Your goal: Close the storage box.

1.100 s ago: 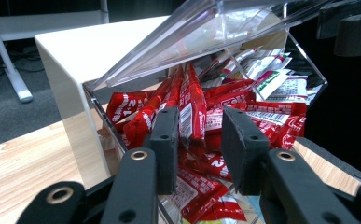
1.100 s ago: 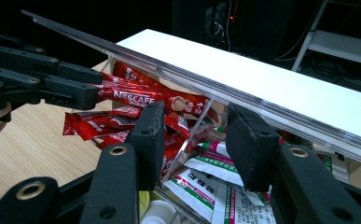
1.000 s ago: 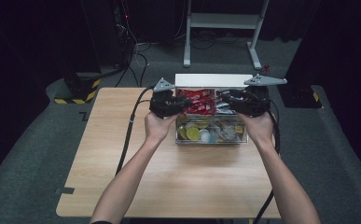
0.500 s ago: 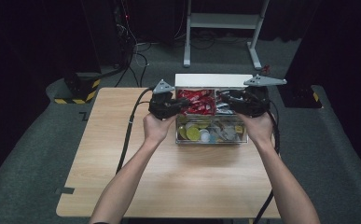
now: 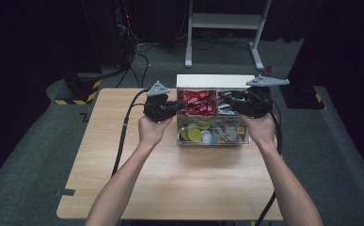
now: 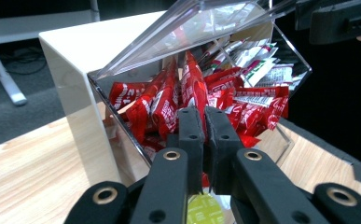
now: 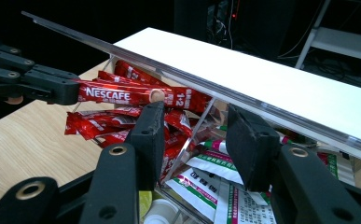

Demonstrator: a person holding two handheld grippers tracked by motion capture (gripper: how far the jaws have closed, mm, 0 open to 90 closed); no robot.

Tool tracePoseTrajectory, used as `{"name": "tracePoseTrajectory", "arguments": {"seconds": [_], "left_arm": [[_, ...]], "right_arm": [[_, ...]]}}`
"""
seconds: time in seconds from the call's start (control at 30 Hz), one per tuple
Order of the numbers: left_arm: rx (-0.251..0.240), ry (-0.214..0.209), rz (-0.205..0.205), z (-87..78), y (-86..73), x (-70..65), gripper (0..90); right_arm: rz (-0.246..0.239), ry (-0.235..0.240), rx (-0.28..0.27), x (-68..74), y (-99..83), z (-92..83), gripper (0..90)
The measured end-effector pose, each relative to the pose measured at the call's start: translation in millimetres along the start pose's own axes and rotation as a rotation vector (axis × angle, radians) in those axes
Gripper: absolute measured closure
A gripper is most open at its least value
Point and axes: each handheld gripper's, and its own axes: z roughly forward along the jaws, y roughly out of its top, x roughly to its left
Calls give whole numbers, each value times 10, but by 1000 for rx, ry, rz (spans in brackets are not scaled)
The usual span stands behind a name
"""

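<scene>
A clear box (image 5: 212, 140) with several compartments stands at the table's far side, its clear lid (image 6: 192, 28) (image 7: 201, 84) tilted up. The far-left compartment holds red Nescafe sachets (image 5: 198, 101) (image 6: 243, 112). My left gripper (image 5: 182, 106) (image 6: 204, 116) (image 7: 71, 91) reaches in from the left. Its jaws have just been closing and are shut on one red sachet (image 7: 122, 94) (image 6: 192, 84), held lifted above the pile. My right gripper (image 5: 226, 99) (image 7: 194, 126) (image 6: 341, 21) sits at the box's right under the raised lid, jaws apart with nothing pinched between them.
Green-and-white sachets (image 7: 215, 191) fill the far-right compartment. Round yellow and white capsules (image 5: 196, 135) lie in the near compartments. A white panel (image 5: 215, 81) backs the box. Bare wooden table (image 5: 179, 183) spreads toward me; a metal stand (image 5: 226, 21) is on the floor beyond.
</scene>
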Motion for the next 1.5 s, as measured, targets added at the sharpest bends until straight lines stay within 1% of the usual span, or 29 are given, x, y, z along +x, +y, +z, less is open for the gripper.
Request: {"name": "tracePoseTrajectory", "arguments": {"seconds": [0.3,0.43,0.53,0.63,0.7,0.77,1.0,1.2,1.3,1.33,1.5], "left_arm": [[-28,-13,-29,-150,-63,69,864],[-28,-17,-26,-200,-76,79,865],[-31,-29,-28,-228,-84,81,866],[-32,-48,-40,-249,-98,97,866],[-34,-51,-37,-268,-103,101,865],[-43,-53,-43,-290,-105,106,865],[-39,-50,-36,-356,-135,119,865],[-47,-44,-46,-422,-170,161,866],[-51,-46,-40,-452,-181,161,867],[-54,-45,-32,-477,-179,149,867],[-63,-43,-24,-519,-181,138,867]], "right_arm": [[0,1,2,-6,-6,-4,572],[1,-2,2,-3,-7,0,571],[1,-3,5,-3,-7,6,571],[4,-4,4,-1,-6,7,568],[3,-5,5,0,-7,6,568],[6,-4,4,0,-7,6,567],[8,-2,3,-2,-8,3,567],[7,-2,5,-2,-4,4,567],[6,-4,5,1,-6,4,567],[7,-4,3,0,-6,5,567],[4,-6,4,3,-6,5,567]]}}
